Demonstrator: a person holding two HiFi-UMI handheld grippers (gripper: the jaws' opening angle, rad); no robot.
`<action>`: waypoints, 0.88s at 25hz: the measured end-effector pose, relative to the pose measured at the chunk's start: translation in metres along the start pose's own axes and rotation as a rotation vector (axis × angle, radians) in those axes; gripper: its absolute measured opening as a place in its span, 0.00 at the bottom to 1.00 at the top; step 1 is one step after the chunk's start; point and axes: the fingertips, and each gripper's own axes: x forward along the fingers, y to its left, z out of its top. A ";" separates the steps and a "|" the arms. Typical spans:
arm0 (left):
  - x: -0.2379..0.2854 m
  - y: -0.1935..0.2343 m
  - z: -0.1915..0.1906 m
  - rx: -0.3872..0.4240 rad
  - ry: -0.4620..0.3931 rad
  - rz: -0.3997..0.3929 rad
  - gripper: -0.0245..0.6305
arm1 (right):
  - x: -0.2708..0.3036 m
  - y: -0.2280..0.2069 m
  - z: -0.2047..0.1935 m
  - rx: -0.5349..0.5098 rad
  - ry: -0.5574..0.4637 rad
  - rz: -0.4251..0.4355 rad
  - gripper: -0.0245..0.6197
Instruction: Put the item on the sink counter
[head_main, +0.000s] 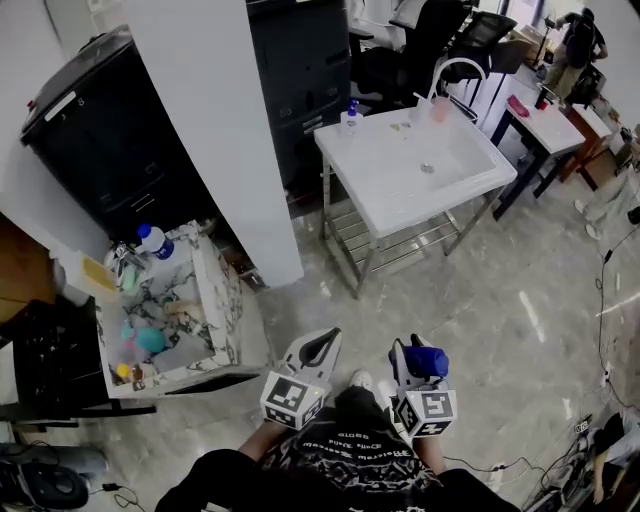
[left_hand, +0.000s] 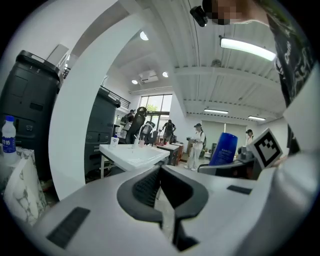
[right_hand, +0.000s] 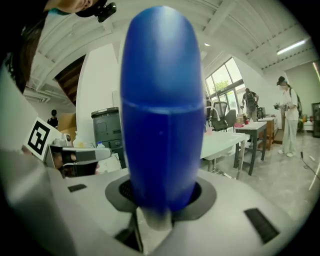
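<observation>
My right gripper (head_main: 418, 362) is shut on a blue bottle (head_main: 426, 357), held low in front of the person's body. In the right gripper view the blue bottle (right_hand: 160, 110) stands upright between the jaws and fills the middle of the picture. My left gripper (head_main: 320, 346) is beside it, shut, with nothing between its fingers (left_hand: 150, 185). The bottle (left_hand: 223, 148) also shows to the right in the left gripper view. The white sink counter (head_main: 372, 170) with a curved tap (head_main: 455, 70) stands well ahead, across the floor; both grippers are far from it.
A white pillar (head_main: 225, 130) rises between the sink and a black printer (head_main: 100, 140). A marble-patterned bin (head_main: 222, 300) with bottles and small items sits at the left. A soap bottle (head_main: 351, 118) and a pink cup (head_main: 440, 108) stand on the counter. People and desks (head_main: 545, 120) are beyond.
</observation>
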 end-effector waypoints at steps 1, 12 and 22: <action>0.014 -0.003 0.001 -0.001 0.003 0.001 0.05 | 0.005 -0.011 0.004 -0.011 0.000 0.008 0.25; 0.125 -0.031 0.017 -0.006 -0.004 0.015 0.05 | 0.042 -0.102 0.027 -0.053 0.012 0.072 0.25; 0.154 -0.028 0.011 -0.020 0.026 0.007 0.05 | 0.057 -0.121 0.028 -0.031 0.017 0.067 0.25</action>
